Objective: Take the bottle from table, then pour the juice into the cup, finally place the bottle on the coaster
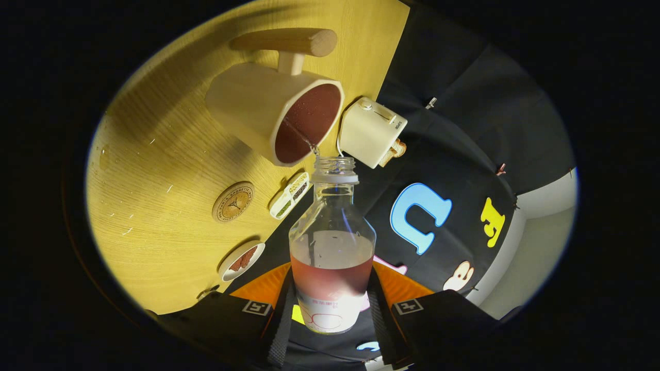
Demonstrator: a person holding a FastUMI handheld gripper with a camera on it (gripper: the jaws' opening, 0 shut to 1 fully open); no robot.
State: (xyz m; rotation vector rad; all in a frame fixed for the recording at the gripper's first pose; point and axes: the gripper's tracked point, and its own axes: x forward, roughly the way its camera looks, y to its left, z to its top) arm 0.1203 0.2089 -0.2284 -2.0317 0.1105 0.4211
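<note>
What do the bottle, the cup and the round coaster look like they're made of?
Bottle, gripped in the claw: clear, glossy plastic or glass; the juice shows through. Cup: matte cream ceramic, probably, with a thick rim and a wood-look handle. Coaster: likely wood or cork, tan with an engraved mark.

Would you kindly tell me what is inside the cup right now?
Reddish juice partly fills the cup, with a thin stream entering from the bottle; the liquid hides the cup's bottom.

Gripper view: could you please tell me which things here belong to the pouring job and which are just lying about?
Job: juice bottle held between the tool fingers, pouring into the cup; round coaster.
Lying about: toy toaster, small plate, flat tray.
</note>
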